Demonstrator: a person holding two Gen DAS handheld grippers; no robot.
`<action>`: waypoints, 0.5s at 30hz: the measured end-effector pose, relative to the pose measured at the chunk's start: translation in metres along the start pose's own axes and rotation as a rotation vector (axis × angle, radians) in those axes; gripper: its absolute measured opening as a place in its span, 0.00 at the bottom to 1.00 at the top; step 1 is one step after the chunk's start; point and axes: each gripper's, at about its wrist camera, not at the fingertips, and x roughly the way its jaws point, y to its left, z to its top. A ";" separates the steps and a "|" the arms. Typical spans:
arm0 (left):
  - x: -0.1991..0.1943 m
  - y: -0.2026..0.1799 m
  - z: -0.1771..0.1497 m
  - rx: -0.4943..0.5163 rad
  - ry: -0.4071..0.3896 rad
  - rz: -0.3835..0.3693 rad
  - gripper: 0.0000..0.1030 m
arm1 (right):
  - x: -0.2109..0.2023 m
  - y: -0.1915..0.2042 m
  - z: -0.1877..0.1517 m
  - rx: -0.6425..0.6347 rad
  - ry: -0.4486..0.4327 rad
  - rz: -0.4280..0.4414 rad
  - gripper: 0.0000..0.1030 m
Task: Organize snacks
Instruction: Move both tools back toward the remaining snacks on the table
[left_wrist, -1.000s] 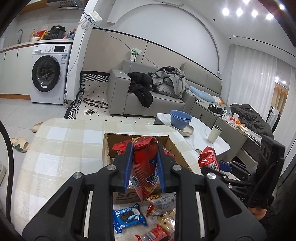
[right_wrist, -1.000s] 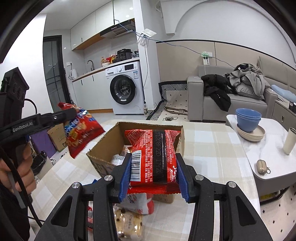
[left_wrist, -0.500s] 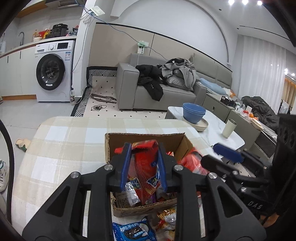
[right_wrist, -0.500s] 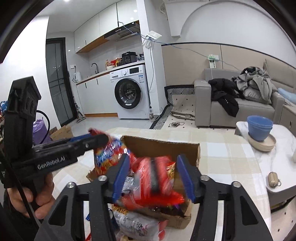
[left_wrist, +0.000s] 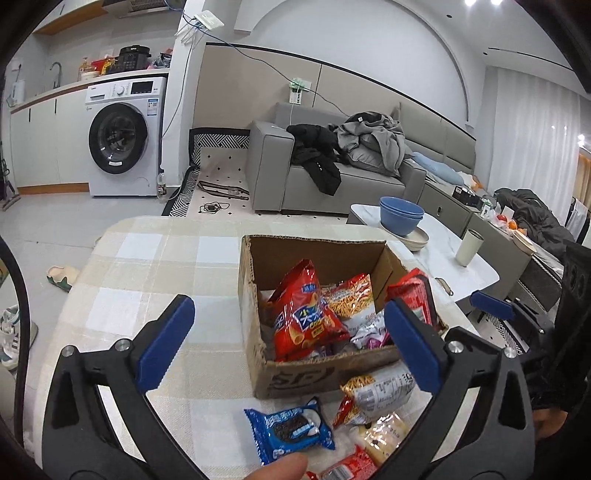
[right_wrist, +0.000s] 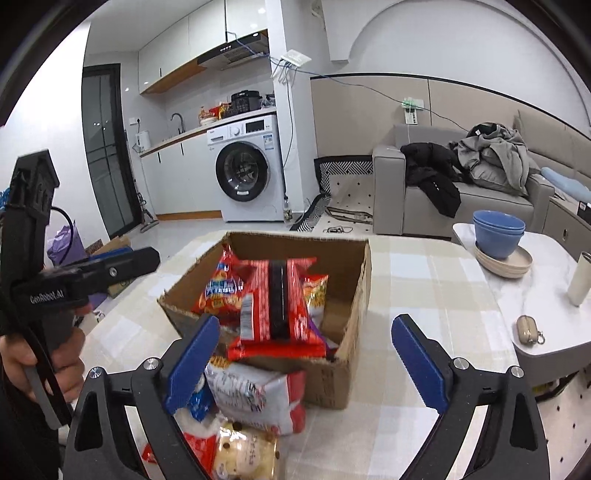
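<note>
cardboard box (left_wrist: 325, 373): 1 | snack packets seen inside the box: at least 4, some half hidden | loose packets on the checked tablecloth (left_wrist: 147, 258) in front of the box: about 5 | blue bowls (left_wrist: 402, 218) stacked: 2 | cup (left_wrist: 466, 246): 1 | washing machine (left_wrist: 123, 140): 1 | grippers: 2

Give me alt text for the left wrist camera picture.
The left gripper, its jaws just opened wide and empty, hovers over a cardboard box of snack bags on a checked tablecloth. A blue cookie pack and other snacks lie in front of the box.
</note>
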 end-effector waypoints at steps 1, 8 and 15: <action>-0.004 0.000 -0.004 0.008 0.000 -0.001 0.99 | -0.001 0.000 -0.004 -0.006 0.003 -0.008 0.93; -0.014 -0.012 -0.032 0.112 0.043 0.024 0.99 | 0.016 -0.006 -0.020 -0.021 0.099 -0.083 0.95; -0.011 -0.013 -0.065 0.114 0.110 0.009 0.99 | 0.013 -0.003 -0.044 -0.014 0.128 -0.040 0.95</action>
